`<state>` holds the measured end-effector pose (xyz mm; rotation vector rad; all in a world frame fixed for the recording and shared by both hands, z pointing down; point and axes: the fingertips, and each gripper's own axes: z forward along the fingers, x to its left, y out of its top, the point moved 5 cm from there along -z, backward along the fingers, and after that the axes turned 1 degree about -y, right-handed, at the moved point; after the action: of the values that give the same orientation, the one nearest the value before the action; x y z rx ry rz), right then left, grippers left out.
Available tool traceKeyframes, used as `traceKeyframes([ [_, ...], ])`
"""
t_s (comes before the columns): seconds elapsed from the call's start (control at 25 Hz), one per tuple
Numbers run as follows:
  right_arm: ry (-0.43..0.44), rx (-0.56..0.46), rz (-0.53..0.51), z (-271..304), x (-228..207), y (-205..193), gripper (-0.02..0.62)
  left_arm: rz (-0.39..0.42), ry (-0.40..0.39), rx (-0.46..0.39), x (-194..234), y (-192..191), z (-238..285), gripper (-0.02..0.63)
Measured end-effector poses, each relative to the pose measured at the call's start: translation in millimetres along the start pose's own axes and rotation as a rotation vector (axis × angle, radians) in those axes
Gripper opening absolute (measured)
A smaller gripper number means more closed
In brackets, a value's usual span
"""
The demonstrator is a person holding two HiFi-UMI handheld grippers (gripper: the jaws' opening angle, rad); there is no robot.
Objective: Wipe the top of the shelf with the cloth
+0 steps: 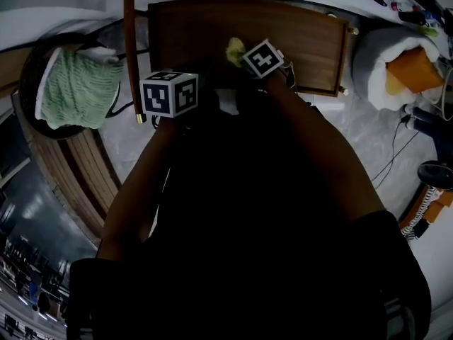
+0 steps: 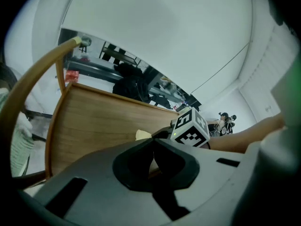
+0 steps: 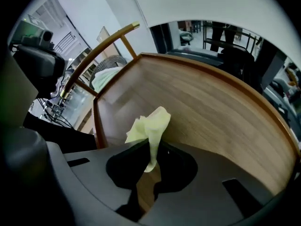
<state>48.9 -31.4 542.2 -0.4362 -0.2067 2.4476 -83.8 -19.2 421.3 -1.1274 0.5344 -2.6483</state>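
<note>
The shelf top (image 1: 283, 37) is a brown wooden board with a raised rim, seen from above in the head view. My right gripper (image 3: 153, 149) is shut on a pale yellow cloth (image 3: 149, 126), which sticks up crumpled between the jaws just over the near left part of the wood (image 3: 211, 112). In the head view the cloth (image 1: 235, 49) shows beside the right gripper's marker cube (image 1: 263, 59). My left gripper (image 2: 153, 157) is shut with nothing in it, held off the shelf's left front; its cube (image 1: 170, 93) is near the wooden pole (image 1: 129, 41).
A round basket chair with a green knitted cloth (image 1: 78, 87) stands at the left. A white cushion with an orange piece (image 1: 403, 69) lies at the right. Cables (image 1: 396, 147) run over the white floor. The curved wooden rail (image 2: 33, 79) arcs past the shelf's left side.
</note>
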Motion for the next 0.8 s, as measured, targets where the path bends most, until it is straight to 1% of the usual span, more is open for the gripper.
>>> traceKeyframes([
  [0.28, -0.055, -0.014, 0.058, -31, -53, -48, 0.046, 0.024, 0.003, 0.06, -25, -13, 61, 0.011],
  [0.52, -0.093, -0.032, 0.082, -52, -92, -83, 0.046, 0.051, -0.016, 0.115, -47, -22, 102, 0.011],
  [0.64, -0.114, -0.039, 0.11, -67, -109, -101, 0.046, 0.072, -0.044, 0.128, -62, -22, 119, 0.011],
  [0.72, -0.133, -0.025, 0.128, -75, -119, -113, 0.046, 0.085, -0.07, 0.127, -72, -20, 129, 0.011],
  [0.8, -0.148, -0.012, 0.148, -82, -129, -125, 0.046, 0.097, -0.077, 0.126, -80, -18, 136, 0.011],
])
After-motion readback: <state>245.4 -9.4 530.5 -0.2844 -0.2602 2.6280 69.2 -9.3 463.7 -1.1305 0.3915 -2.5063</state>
